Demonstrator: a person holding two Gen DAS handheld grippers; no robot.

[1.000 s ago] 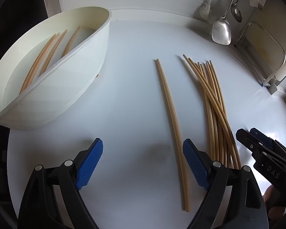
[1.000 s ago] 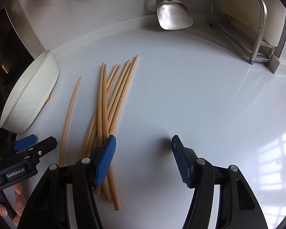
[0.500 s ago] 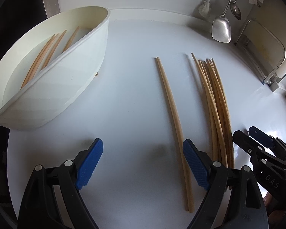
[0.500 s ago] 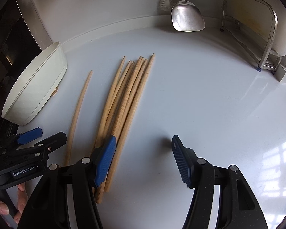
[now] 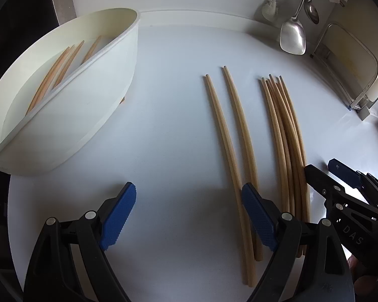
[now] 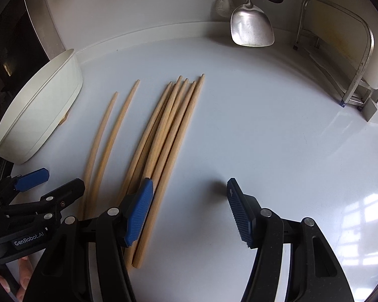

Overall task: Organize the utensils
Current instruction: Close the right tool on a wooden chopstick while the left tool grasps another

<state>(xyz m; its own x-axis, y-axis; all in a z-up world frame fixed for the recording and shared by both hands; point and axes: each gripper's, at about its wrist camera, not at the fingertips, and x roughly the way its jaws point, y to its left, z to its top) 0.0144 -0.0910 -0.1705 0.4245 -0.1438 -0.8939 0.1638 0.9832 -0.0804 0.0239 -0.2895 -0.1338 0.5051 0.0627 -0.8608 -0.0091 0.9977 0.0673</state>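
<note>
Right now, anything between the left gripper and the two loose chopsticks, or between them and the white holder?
Nothing visible. The left gripper hangs open over bare counter, with the two loose chopsticks passing by its right finger. The stretch of counter to the white holder is bare; the bundle lies on the far side.

We see soft daylight on the white counter [image 6: 264,125], with window glare at the right wrist view's lower right. Faint shadows sit between the jaws. Fisheye bending darkens the corners; focus stays sharp.
</note>
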